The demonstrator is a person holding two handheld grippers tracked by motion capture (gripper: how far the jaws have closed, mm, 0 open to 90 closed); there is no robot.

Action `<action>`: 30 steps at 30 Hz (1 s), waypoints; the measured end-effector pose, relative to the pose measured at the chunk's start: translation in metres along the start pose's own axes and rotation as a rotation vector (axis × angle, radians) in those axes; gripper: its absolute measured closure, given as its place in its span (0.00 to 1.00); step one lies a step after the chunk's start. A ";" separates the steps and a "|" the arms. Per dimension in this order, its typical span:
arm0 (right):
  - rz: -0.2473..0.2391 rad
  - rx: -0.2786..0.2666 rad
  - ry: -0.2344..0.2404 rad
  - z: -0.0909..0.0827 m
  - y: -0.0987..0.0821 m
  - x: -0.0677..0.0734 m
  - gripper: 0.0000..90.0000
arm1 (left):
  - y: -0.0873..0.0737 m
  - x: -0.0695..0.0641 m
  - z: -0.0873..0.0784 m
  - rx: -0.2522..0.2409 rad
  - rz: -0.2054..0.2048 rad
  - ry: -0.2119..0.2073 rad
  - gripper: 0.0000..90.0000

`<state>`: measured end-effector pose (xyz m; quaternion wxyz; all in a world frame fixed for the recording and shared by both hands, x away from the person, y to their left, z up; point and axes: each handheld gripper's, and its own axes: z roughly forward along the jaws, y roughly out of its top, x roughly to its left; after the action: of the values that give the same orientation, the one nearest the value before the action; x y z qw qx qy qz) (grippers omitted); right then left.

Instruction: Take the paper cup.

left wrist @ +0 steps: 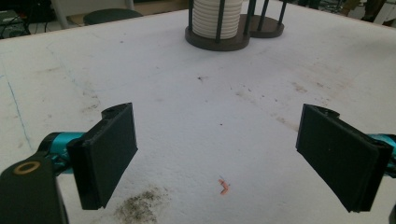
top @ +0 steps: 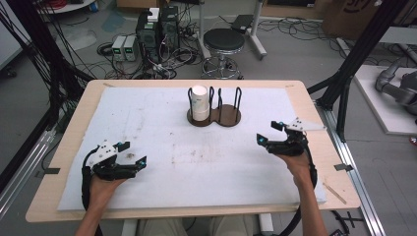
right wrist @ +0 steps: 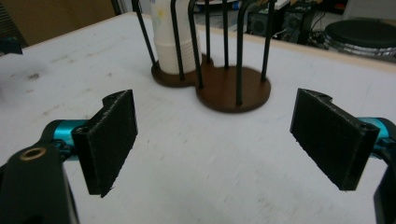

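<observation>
A wooden table (top: 69, 128) carried a stained white mat (top: 162, 147) that covered nearly all of it. At the far middle of the mat stood a dark two-bay cup holder (top: 215, 117) with upright wire posts. Its left bay held a stack of white cups (top: 199, 102), and its right bay stood empty. The left gripper (top: 132, 153) rested low at the near left of the mat, its jaws spread wide with nothing between them. The right gripper (top: 270, 132) hung at the near right, a little closer to the holder, its jaws equally wide and empty. Both pointed toward the holder but were well apart from it. I judged this the approach step. Next, one gripper would need to reach the stack's rim and close on a cup.
</observation>
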<state>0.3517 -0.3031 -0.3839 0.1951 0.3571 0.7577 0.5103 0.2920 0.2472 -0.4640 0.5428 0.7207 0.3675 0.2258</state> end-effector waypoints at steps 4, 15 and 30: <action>-0.018 0.013 0.008 -0.004 0.025 -0.008 0.17 | 0.000 0.000 0.000 0.003 -0.001 0.001 0.14; -0.105 0.083 0.033 0.020 0.095 -0.027 0.17 | 0.000 0.000 0.000 0.005 -0.006 -0.001 0.14; -0.239 0.270 0.152 0.104 0.163 -0.019 0.17 | 0.000 0.001 0.001 0.008 -0.013 0.003 0.14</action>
<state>0.4891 -0.2147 -0.2790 0.1468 0.2478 0.8689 0.4025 0.2937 0.2470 -0.4641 0.5408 0.7201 0.3739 0.2220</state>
